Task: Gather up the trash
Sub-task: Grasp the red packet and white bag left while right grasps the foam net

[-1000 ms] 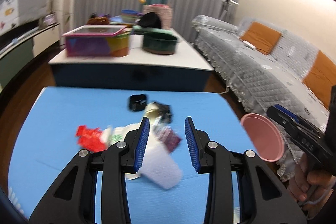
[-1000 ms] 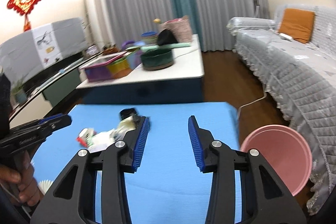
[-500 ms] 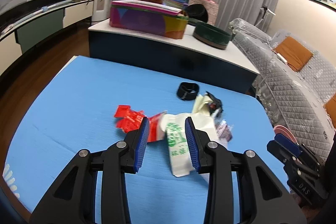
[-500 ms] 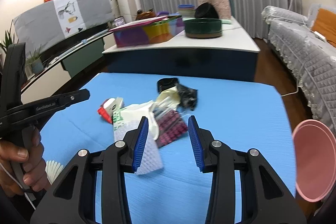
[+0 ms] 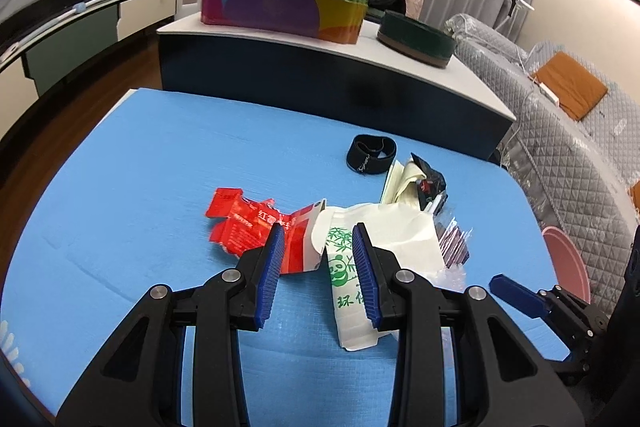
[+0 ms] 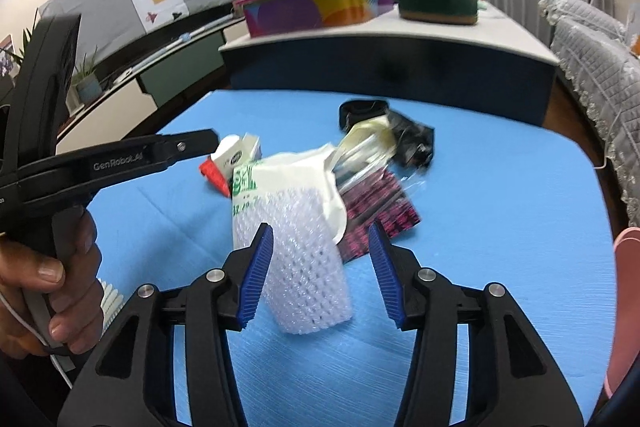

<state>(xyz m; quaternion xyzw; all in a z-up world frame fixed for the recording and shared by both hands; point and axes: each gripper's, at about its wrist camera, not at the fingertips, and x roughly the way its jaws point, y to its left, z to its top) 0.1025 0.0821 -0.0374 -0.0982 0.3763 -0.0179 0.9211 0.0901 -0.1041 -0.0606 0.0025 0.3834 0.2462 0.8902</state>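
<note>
A pile of trash lies on the blue table (image 5: 140, 187): a red wrapper (image 5: 248, 223), a white bag with a green panda print (image 5: 348, 275), a white foam net sleeve (image 6: 304, 259), a purple patterned packet (image 6: 380, 211), a black wrapper (image 6: 412, 139) and a black band (image 5: 372, 151). My left gripper (image 5: 318, 239) hovers open just over the seam between the red wrapper and the white bag. My right gripper (image 6: 320, 239) is opening its jaws. The foam sleeve lies between them, and neither pad presses on it.
A pink bin (image 5: 568, 263) stands off the table's right edge, beside a quilted sofa (image 5: 580, 147). Behind the blue table is a low white-topped table with a colourful box (image 5: 280, 7) and a green round tin (image 5: 416, 35). A hand (image 6: 60, 275) holds the left gripper.
Both grippers have sunk and come closer to the trash pile. The right jaws have spread wider, and the foam sleeve now lies between them. The left jaws keep the same gap.
</note>
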